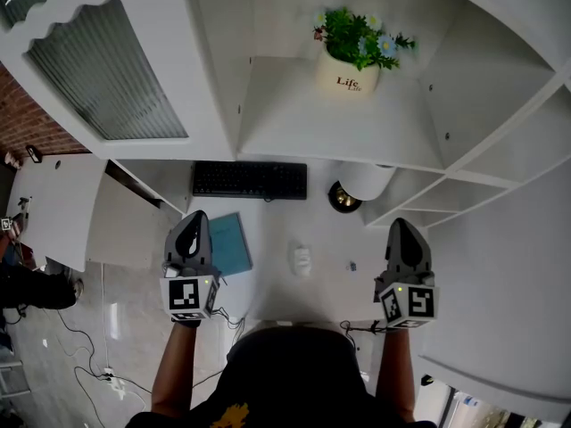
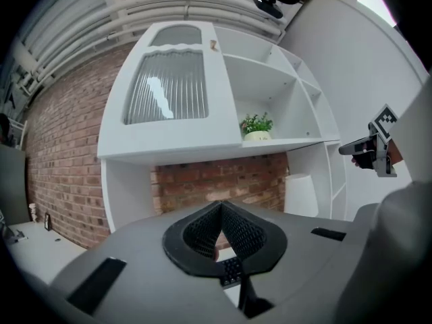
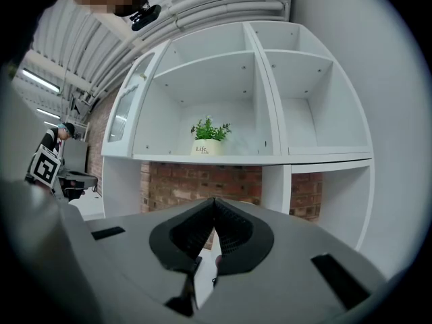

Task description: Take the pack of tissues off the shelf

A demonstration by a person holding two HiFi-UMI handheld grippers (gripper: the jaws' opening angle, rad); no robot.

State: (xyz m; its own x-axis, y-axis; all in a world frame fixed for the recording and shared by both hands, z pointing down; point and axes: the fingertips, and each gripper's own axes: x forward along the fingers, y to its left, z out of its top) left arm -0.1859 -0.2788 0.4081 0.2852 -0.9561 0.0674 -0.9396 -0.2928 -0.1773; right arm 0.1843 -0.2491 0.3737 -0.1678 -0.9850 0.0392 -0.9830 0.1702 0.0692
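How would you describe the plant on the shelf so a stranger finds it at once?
Look at the white shelf unit above the desk. In the open compartment beside its ribbed glass door stands a potted plant. Unlike the white lamp below, it has green leaves and a cream pot reading Life.

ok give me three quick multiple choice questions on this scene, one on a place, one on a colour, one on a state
1. Where does the potted plant stand?
A. on the floor
B. on a shelf
C. on a chair

2. What colour is the keyboard?
A. white
B. black
C. red

3. How do the jaws of the right gripper stand?
A. wide apart
B. shut on a cup
C. shut, with nothing between them

Answers:
1 B, the pot sits on the white shelf board.
2 B, it shows dark against the white surface under it.
3 C, in the right gripper view the jaws meet at their tips with nothing held.
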